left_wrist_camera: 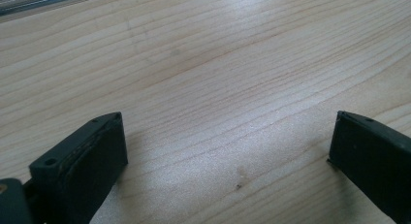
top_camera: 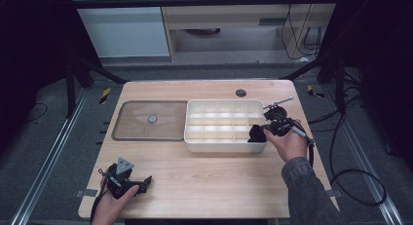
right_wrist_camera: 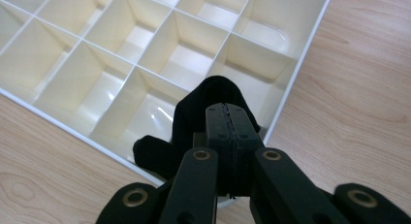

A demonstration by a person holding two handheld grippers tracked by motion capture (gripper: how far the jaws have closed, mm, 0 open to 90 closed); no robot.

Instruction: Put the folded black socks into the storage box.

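Jaws of the right gripper [right_wrist_camera: 228, 118] were pressed together on a soft black cloth-like item [right_wrist_camera: 203, 107], a thin fold of it pinched between the pads so that the rest bulged ahead of and below the tips. In the high view the right gripper [top_camera: 271, 126] held this item [top_camera: 256, 134] over the near right corner cell of the white plastic divided organiser tray [top_camera: 195, 143]. Whether the fabric touched the cell floor could not be told. The steep, downward grip suggested a placement into, or a lift out of, that single cell, with the cell walls as the constraint on approach.

Jaws of the left gripper [left_wrist_camera: 228, 151] stood wide apart and held nothing, with bare light wooden tabletop [left_wrist_camera: 218, 64] between them. In the high view the left gripper [top_camera: 127, 182] lay low near the front left corner of the table, well apart from the tray, probably parked out of the working arm's way.

The remaining cells of the tray appeared empty. Just beside the tray's left wall lay a flat transparent rectangular lid with a round central knob [top_camera: 152, 119], evidently set aside to leave the tray open. A small dark round grommet [top_camera: 240, 93] sat in the tabletop beyond the tray. A slim metal rod [top_camera: 278, 103] showed at the tray's far right corner, near the right gripper. Its purpose could not be told.
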